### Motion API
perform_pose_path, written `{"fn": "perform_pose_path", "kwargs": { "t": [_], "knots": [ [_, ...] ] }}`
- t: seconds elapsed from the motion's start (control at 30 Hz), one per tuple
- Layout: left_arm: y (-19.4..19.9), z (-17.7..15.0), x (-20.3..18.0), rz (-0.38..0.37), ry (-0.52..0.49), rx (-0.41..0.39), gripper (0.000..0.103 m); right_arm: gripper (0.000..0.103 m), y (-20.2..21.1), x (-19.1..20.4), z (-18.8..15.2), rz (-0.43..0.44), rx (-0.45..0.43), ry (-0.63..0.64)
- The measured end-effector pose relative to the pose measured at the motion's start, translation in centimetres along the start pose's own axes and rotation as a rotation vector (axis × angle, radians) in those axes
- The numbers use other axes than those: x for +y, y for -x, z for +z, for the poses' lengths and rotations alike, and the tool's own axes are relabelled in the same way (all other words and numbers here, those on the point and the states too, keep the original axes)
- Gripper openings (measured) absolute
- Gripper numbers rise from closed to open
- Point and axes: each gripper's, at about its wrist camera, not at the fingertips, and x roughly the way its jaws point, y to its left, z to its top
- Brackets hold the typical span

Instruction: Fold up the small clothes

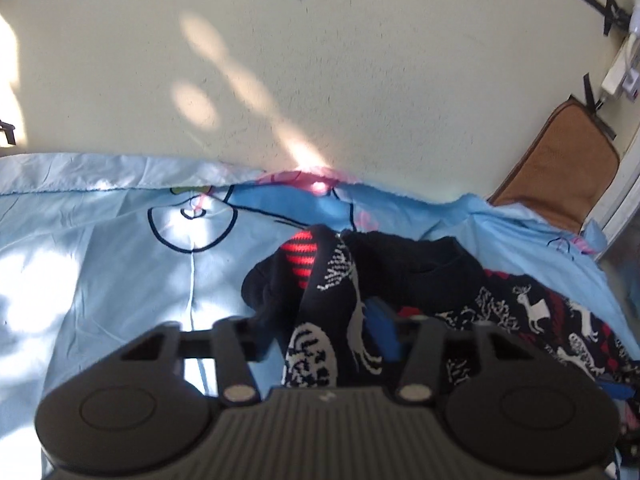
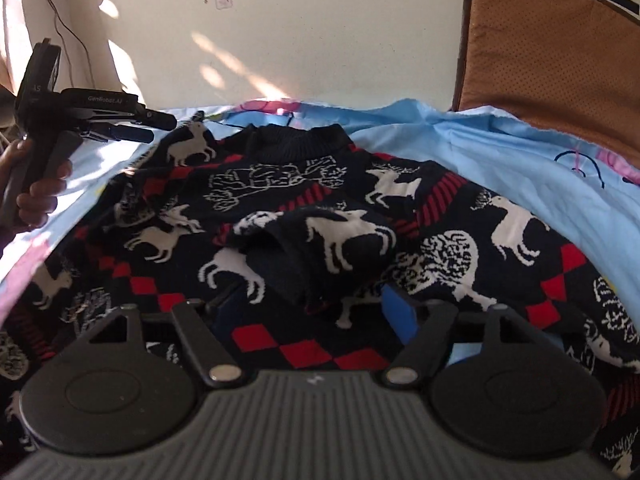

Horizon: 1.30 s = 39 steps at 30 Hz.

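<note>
Two grippers are mine. My left gripper (image 1: pixel 320 332) is clamped on a sleeve of the navy knitted sweater with white deer and red diamonds (image 2: pixel 312 216), which lies on the pale blue printed sheet (image 2: pixel 500 152), collar pointing toward the cream wall (image 2: pixel 340 32). My right gripper (image 2: pixel 316 304) hovers over its hem, fingers apart.

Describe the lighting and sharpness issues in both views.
Left wrist: sun patches blow out the blue sheet at left; the sweater is soft and blurred. Right wrist: dappled sunlight on the wall, sweater pattern readable; fisheye bends both views' edges.
</note>
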Motion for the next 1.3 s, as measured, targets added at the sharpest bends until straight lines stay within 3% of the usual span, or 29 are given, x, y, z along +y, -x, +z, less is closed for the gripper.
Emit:
{"fn": "perform_pose_path", "kwargs": {
  "t": [0.03, 0.07, 0.1, 0.2, 0.23, 0.27, 0.3, 0.43, 0.5, 0.57, 0.6, 0.73, 0.9, 0.97, 1.03, 1.17, 1.3],
  "knots": [
    [-0.4, -0.3, 0.2, 0.011, 0.018, 0.004, 0.015, 0.024, -0.5, -0.1, 0.9, -0.036, -0.014, 0.015],
    [0.0, -0.6, 0.8, 0.005, 0.045, -0.017, 0.014, 0.02, -0.3, -0.3, 1.8, -0.081, -0.067, 0.032],
    [0.4, -0.7, 0.9, -0.007, 0.066, -0.041, 0.013, 0.018, 0.2, -0.4, 2.5, -0.128, -0.133, 0.06],
    [3.0, -1.4, 1.7, -0.078, 0.157, -0.176, 0.013, 0.013, 2.0, 0.4, 3.3, -0.405, -0.388, 0.301],
    [3.3, -1.7, 1.7, -0.086, 0.172, -0.205, 0.013, 0.013, 1.7, 1.1, 2.8, -0.518, -0.454, 0.419],
    [3.2, -1.9, 1.5, -0.06, 0.172, -0.215, 0.013, 0.012, 0.8, 1.4, 2.2, -0.611, -0.466, 0.501],
    [2.6, -2.1, 1.2, -0.034, 0.154, -0.202, 0.013, 0.012, -0.5, 1.4, 1.5, -0.657, -0.447, 0.57],
    [0.1, -2.7, 0.1, 0.074, 0.065, -0.115, 0.018, 0.015, -5.6, 0.6, -2.5, -0.659, -0.213, 0.742],
    [0.6, -2.8, -0.3, 0.083, 0.037, -0.132, 0.024, 0.018, -5.6, 0.1, -3.8, -0.64, -0.161, 0.735],
    [1.4, -2.8, -0.5, 0.112, 0.022, -0.151, 0.037, 0.026, -4.0, -1.0, -3.8, -0.597, -0.145, 0.645],
    [2.0, -2.7, -0.5, 0.125, 0.021, -0.174, 0.038, 0.031, -2.9, -1.6, -3.7, -0.583, -0.149, 0.593],
    [4.9, -1.9, -0.4, 0.092, 0.089, -0.271, 0.038, 0.035, 2.3, -4.7, -3.0, -0.519, -0.19, 0.333],
    [5.0, -1.0, -3.6, 0.005, 0.033, -0.267, 0.038, 0.035, 9.5, -11.5, -4.4, -0.348, -0.274, -0.268],
    [4.2, -1.1, -5.5, -0.026, -0.008, -0.248, 0.038, 0.037, 12.8, -13.9, -7.0, -0.277, -0.318, -0.534],
    [3.1, -1.2, -7.4, -0.059, -0.039, -0.221, 0.038, 0.037, 15.5, -15.4, -9.7, -0.241, -0.354, -0.712],
    [0.7, -1.4, -11.4, -0.137, -0.083, -0.156, 0.038, 0.037, 19.1, -16.4, -12.9, -0.324, -0.37, -0.845],
    [-1.9, -1.9, -14.6, -0.229, -0.1, -0.085, 0.038, 0.049, 20.8, -15.8, -15.1, -0.275, -0.36, -0.863]
  ]
}}
